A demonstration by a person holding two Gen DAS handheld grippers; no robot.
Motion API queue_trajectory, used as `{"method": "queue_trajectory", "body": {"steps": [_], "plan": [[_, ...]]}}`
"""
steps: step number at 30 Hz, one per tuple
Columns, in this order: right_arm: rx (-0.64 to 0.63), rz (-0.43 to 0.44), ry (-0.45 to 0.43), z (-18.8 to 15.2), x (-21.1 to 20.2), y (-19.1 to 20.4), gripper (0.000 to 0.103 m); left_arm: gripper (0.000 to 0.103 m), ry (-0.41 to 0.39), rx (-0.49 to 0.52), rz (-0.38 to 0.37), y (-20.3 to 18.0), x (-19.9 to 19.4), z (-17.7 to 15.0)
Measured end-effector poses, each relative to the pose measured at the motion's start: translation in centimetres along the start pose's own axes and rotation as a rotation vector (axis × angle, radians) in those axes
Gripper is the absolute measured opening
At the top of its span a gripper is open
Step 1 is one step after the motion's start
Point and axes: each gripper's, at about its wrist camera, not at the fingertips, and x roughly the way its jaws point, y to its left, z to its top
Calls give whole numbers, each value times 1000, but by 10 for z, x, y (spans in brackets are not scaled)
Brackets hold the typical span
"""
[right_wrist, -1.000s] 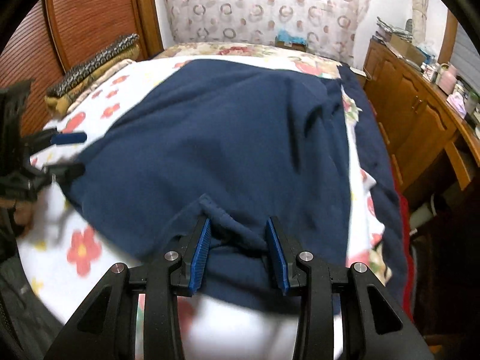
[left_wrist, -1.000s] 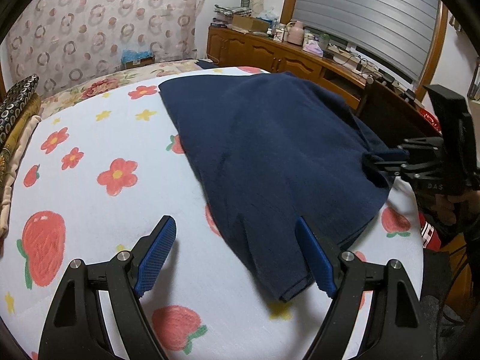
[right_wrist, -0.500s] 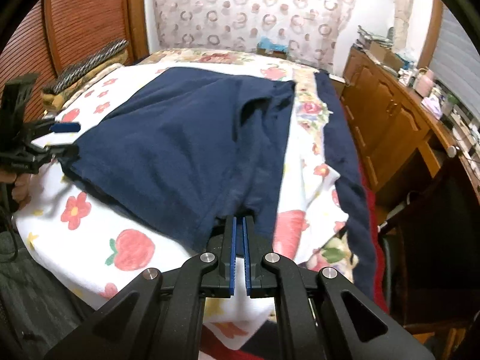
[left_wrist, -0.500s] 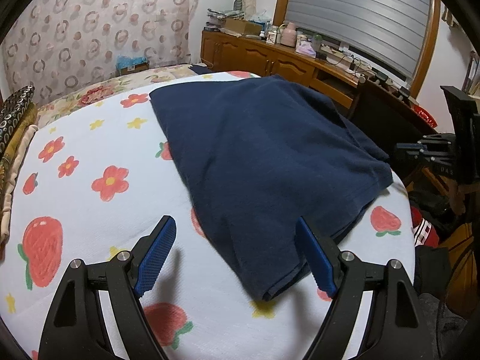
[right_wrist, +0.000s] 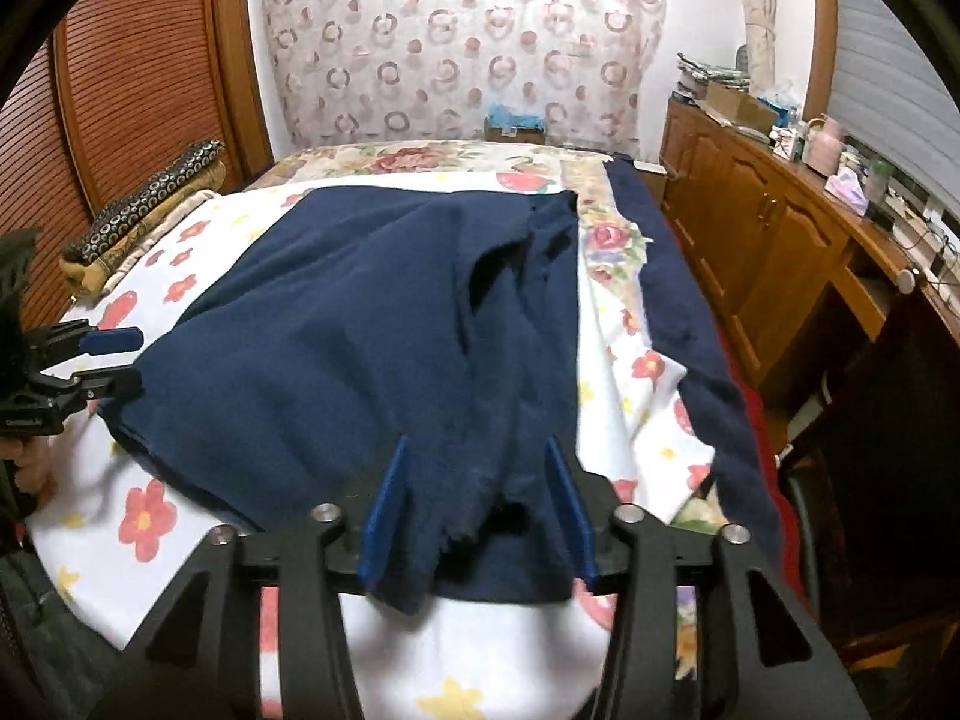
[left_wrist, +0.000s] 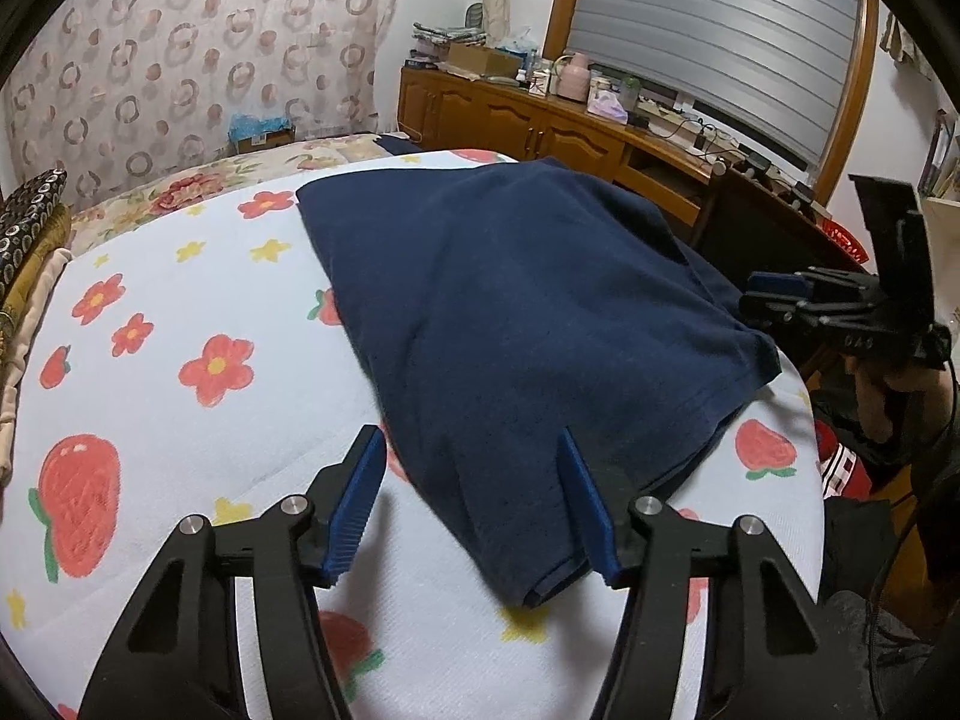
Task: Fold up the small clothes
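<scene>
A navy blue garment [left_wrist: 540, 312] lies folded on a white blanket with red flowers and strawberries [left_wrist: 180, 408]. My left gripper [left_wrist: 474, 504] is open, its fingers straddling the garment's near corner just above the cloth. My right gripper [right_wrist: 480, 510] is open over the garment's [right_wrist: 360, 330] near edge, with a loose fold of cloth lying between its fingers. The right gripper shows in the left wrist view [left_wrist: 780, 294] at the garment's right side. The left gripper shows in the right wrist view [right_wrist: 102, 360] at the garment's left corner.
A wooden sideboard [left_wrist: 540, 126] cluttered with small items runs along the right wall under a shuttered window. Folded patterned cushions [right_wrist: 144, 210] lie at the bed's left edge. A navy bedspread strip [right_wrist: 678, 312] hangs along the right side. A patterned curtain [right_wrist: 456, 36] covers the far wall.
My right gripper was shut on the garment's edge half a second ago and has now opened, the cloth lying loose between its fingers. My left gripper has narrowed its opening somewhat and stays open at the corner.
</scene>
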Motion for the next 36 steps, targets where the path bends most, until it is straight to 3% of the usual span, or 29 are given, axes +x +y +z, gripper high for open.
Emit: {"method": "queue_trajectory", "body": {"steps": [2,7,12,19,21,23,27,29,31,32,36], "plan": [[2,-38,21,-2,8,-1,63,59,4,-2,0,0,2,-1],[58,-35,54,-11,14,-11,71,59,32,-14,5,3,9,-3],[99,23,68,-14,15,-16,71,59,52,-13,4,1,12,-6],[92,33,67,-8,15,-17,71,59,69,-13,-8,-3,13,-7],[85,42,64,-8,15,-16,66,56,72,-11,-16,-5,13,-8],[81,54,62,-9,15,-13,57,49,75,-10,-27,-7,12,-9],[68,85,57,-9,15,-9,39,46,77,-12,-47,-9,8,-13],[54,101,50,-9,14,-6,24,37,80,-15,-56,-10,7,-14],[48,109,47,-9,15,-6,17,29,86,-17,-73,-10,7,-14],[48,114,41,-9,14,-6,15,21,84,-17,-73,-11,6,-13],[69,138,-23,-8,5,-11,13,13,34,-9,-79,-14,-5,-6]]}}
